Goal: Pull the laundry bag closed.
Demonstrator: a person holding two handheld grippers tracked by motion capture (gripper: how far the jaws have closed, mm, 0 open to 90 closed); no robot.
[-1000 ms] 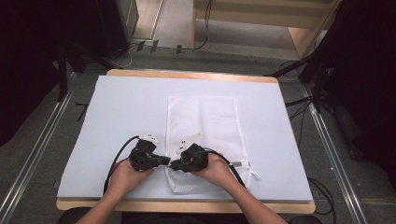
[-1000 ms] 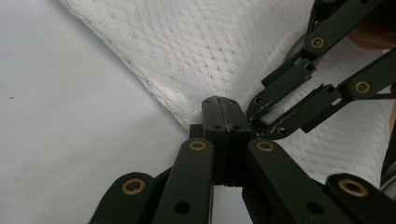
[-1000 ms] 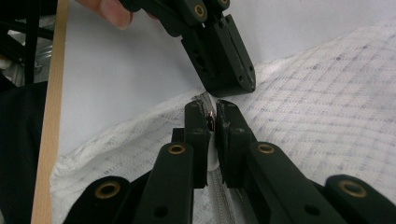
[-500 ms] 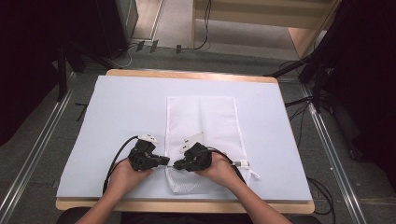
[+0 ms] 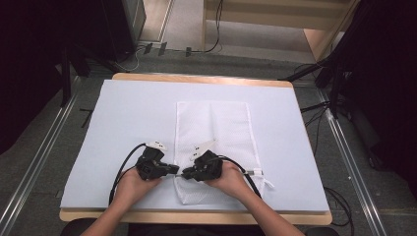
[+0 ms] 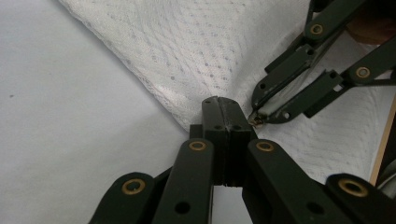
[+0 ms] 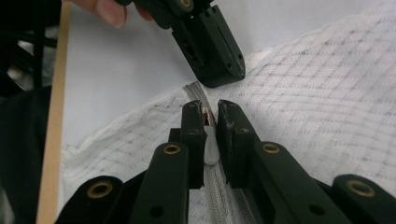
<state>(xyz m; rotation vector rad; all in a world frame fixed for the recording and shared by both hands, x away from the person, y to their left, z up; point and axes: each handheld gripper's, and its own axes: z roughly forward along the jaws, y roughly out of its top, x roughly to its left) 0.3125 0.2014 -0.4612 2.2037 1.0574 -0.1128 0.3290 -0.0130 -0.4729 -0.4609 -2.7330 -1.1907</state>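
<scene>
A white mesh bag [image 5: 216, 128] lies flat on the pale mat [image 5: 123, 123]. At its near left edge my left gripper [image 5: 176, 170] is shut on the bag's hem [image 6: 187, 112], jaws pressed together [image 6: 223, 100]. Facing it tip to tip, my right gripper [image 5: 184, 173] straddles the bag's zipper [image 7: 194, 91]. The pale zipper pull [image 7: 210, 149] sits between its jaws [image 7: 210, 107], which have just been opening a little; the pull still fills the narrow gap. In the right gripper view the left gripper [image 7: 219, 77] lies just beyond the zipper's end.
The mat covers a wooden table whose edge [image 5: 196, 77] shows at the back. Black cables [image 5: 123, 167] trail from both grippers toward the person. A small white tag [image 5: 258, 173] lies at the bag's near right. Metal rails [image 5: 29, 167] and floor cables flank the table.
</scene>
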